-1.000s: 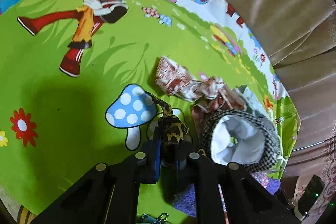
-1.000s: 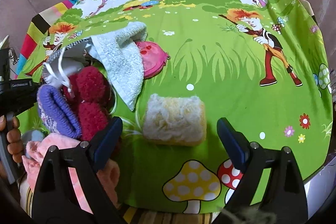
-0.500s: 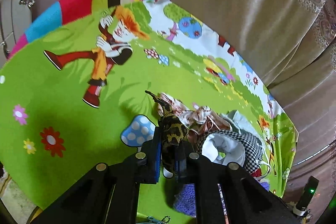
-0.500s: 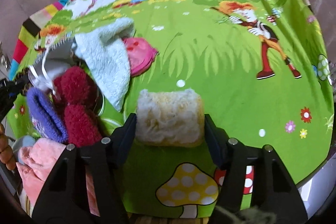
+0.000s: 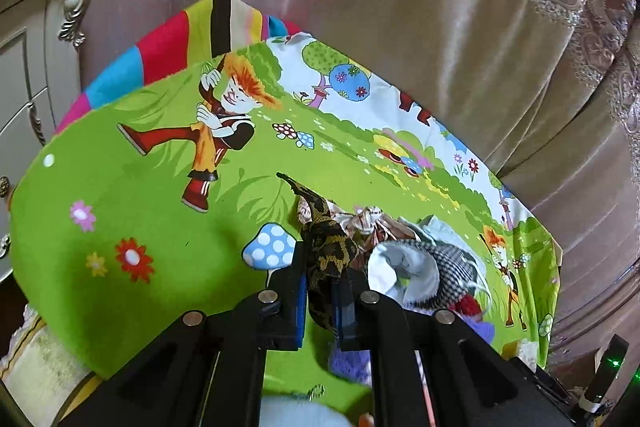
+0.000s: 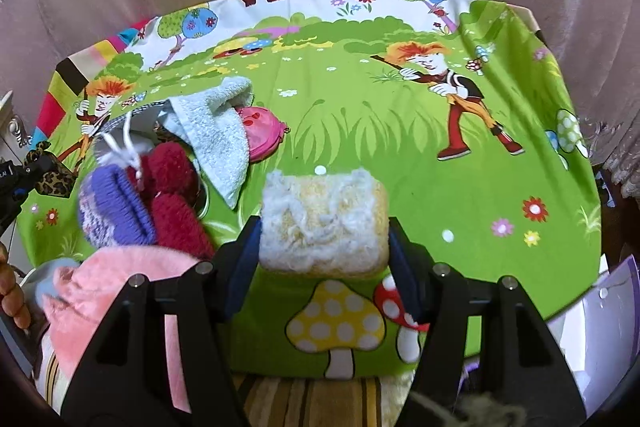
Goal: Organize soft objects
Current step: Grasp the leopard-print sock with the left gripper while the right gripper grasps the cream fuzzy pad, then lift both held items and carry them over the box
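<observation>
Judging by how things lie, the sorting looks only partly done: most soft pieces sit heaped at one side of the bench (image 6: 400,131), under its cartoon meadow cloth, and two are in the tools.

Nearest in the right wrist view, the right tool (image 6: 322,259) has its two pads pressed against the ends of the fluffy yellow-white bundle (image 6: 323,223), jaws about half apart because the bundle fills the gap. Whether the bundle rests on the cloth or is just clear of it I cannot tell. Beside it to the left lies the pile: a pink fuzzy piece (image 6: 116,283) closest, then a purple knit (image 6: 112,215) touching red knit pieces (image 6: 172,195), a pale blue towel (image 6: 216,131) draped over them, and a pink round pouch (image 6: 262,137) just behind the towel.

In the left wrist view, the left tool (image 5: 322,291) is clamped tight on a leopard-print fabric piece (image 5: 328,255), which sticks up between the pads, off the cloth. Just past it sits a checked drawstring bag (image 5: 452,271) with a white lining, mouth open, and a brown floral cloth (image 5: 368,223) beyond.

Left to do, as I judge it: placing both held pieces, perhaps in the bag, and the loose pile.
</observation>
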Action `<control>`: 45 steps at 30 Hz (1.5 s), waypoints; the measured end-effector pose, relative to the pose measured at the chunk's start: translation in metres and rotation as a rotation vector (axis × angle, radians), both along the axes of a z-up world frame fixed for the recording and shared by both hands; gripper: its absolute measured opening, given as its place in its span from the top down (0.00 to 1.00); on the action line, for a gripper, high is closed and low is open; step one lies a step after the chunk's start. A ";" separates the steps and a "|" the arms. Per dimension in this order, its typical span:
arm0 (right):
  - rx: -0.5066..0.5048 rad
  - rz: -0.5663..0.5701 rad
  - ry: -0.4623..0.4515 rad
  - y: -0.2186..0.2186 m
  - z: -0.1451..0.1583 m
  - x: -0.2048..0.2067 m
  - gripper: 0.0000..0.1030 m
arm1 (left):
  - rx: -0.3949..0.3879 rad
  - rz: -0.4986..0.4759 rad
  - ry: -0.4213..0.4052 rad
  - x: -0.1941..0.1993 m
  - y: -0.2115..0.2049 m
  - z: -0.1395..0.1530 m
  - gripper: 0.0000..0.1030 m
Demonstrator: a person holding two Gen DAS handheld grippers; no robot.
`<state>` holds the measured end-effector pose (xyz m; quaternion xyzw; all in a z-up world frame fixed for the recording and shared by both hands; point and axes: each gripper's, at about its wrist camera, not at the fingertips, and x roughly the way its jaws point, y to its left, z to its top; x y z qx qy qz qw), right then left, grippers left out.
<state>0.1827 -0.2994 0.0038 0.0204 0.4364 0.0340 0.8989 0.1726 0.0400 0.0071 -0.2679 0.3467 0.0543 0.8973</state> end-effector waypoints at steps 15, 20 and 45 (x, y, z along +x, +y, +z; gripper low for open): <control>0.018 0.010 -0.037 -0.006 0.017 -0.057 0.38 | -0.029 -0.050 -0.043 -0.047 -0.020 0.015 0.90; 0.017 0.009 -0.046 -0.009 0.021 -0.075 0.38 | -0.027 -0.093 -0.054 -0.059 -0.037 0.021 0.90; 0.041 -0.045 -0.079 -0.058 0.037 -0.158 0.38 | -0.036 -0.383 -0.044 -0.109 -0.152 0.037 0.90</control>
